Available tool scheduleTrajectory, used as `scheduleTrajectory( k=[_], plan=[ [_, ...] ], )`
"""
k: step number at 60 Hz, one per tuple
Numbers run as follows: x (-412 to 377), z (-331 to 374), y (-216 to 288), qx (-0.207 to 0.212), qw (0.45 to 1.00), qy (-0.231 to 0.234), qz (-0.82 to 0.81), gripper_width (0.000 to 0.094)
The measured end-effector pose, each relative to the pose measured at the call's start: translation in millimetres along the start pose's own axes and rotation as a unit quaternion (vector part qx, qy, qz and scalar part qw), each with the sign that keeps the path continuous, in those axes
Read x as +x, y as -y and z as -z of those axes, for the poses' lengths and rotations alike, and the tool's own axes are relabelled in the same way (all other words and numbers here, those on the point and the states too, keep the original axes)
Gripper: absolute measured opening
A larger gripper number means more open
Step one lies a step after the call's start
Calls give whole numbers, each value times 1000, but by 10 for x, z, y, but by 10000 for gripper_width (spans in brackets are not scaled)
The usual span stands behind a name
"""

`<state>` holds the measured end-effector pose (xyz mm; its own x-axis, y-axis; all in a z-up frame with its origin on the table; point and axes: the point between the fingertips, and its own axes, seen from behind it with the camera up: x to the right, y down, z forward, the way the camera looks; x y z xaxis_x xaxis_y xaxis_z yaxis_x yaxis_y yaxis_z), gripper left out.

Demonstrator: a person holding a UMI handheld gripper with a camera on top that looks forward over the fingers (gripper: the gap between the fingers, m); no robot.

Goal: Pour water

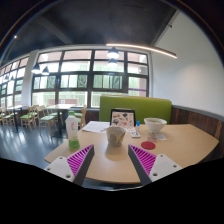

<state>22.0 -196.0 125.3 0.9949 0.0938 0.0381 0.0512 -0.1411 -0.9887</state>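
A pale paper cup (116,136) stands on the light wooden table (185,145), just ahead of my fingers and centred between them. A clear bottle with a green lower half (72,130) stands to its left near the table's left side. A pale bowl (155,125) sits further back on the right. My gripper (111,163) is open, its magenta pads (80,159) spread wide over bare table, holding nothing.
A red round coaster (148,145) lies right of the cup. A tablet or framed picture (123,117) stands behind the cup with papers (97,127) beside it. A green sofa (140,106) backs the table. Chairs and tables stand at the left by large windows.
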Motion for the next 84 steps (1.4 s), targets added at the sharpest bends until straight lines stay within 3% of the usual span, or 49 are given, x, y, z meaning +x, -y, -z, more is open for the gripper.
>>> scheduleTrajectory(
  k=[10,18,35,52,55,57,62,72,84],
  plan=[
    [-189,120,-29,-6,1000,6,-1,800],
    [-654,-25,-58,-6,999,46,2,813],
    [-1751,-988,-30,27,995,96,-4,799],
    [-2052,-2033,250,53,998,16,1,789],
    [-2022,-2206,289,55,998,9,-3,729],
    [-1977,-2302,231,39,999,-3,-2,506],
    [-1966,-2429,229,39,999,-17,-6,497],
    [-2000,-2467,216,29,999,17,-17,496],
    [-1906,-2612,257,53,998,20,-25,358]
  ],
)
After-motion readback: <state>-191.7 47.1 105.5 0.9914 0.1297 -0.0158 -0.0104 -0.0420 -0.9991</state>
